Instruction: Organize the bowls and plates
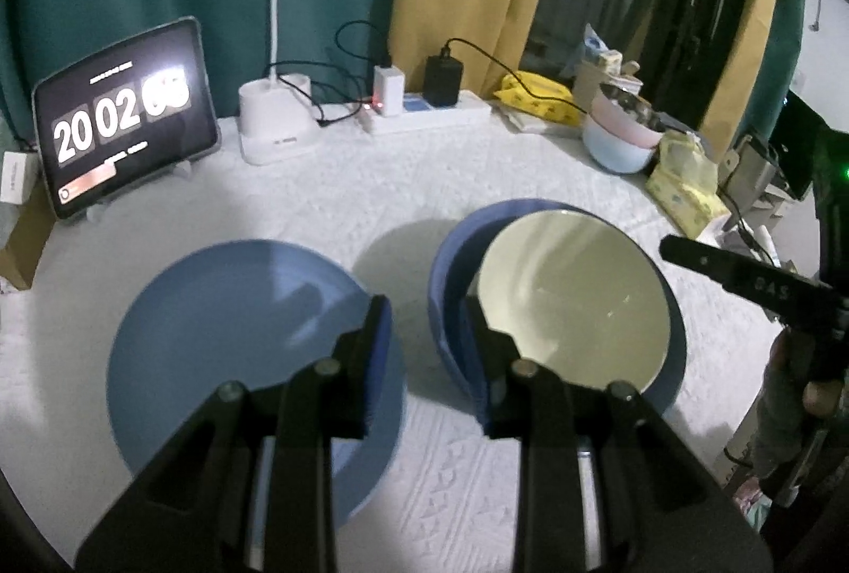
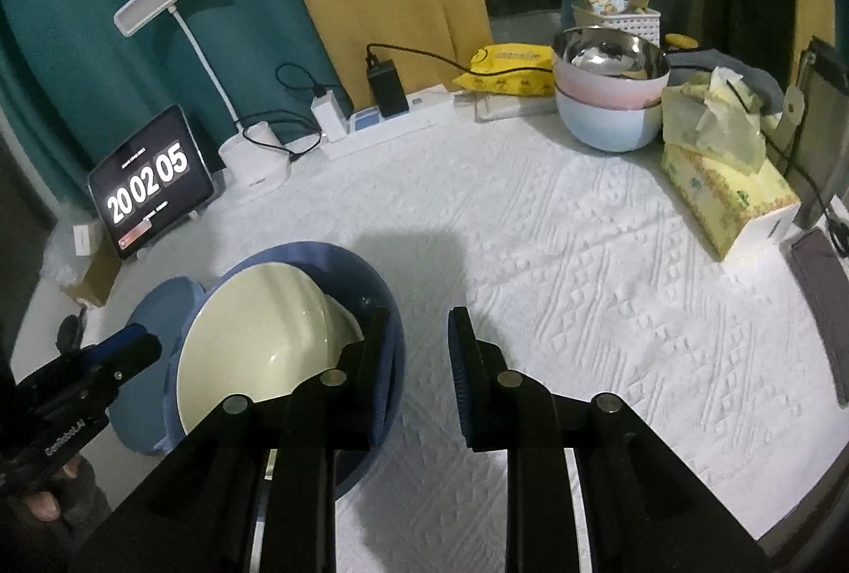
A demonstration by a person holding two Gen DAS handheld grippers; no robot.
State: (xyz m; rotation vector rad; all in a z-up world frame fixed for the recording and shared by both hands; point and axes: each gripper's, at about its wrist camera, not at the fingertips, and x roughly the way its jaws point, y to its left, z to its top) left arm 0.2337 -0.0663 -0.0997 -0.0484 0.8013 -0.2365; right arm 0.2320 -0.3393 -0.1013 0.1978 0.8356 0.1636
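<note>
So, quick rundown of the table.
Table: the white textured cloth (image 2: 583,281) fills most of both views; a big bare stretch sits at centre and right of the right wrist view.
Blue bowl: the blue bowl (image 1: 451,286) sits right of centre in the left wrist view, with a cream plate (image 1: 573,297) leaning tilted inside it.
Blue plate: the blue plate (image 1: 239,334) lies flat at lower left, just beside the bowl, not clearly touching.
Bowl stack: upper right in the right wrist view, a steel bowl (image 2: 610,53) nests in a pink bowl (image 2: 610,90), which nests in a pale blue bowl (image 2: 605,122).
Left gripper: the left gripper (image 1: 424,334) has its jaws a modest way apart with nothing pinched; one finger is over the blue plate, the other by the bowl's near rim.
Right gripper: the right gripper (image 2: 419,345) has a similar gap and is empty; its left finger overlaps the bowl's right rim.
Back edge clutter: tablet clock (image 2: 148,185), desk lamp (image 2: 254,159) and power strip (image 2: 392,122).
Right edge: the tissue box (image 2: 727,191) crowds the bowl stack.
</note>
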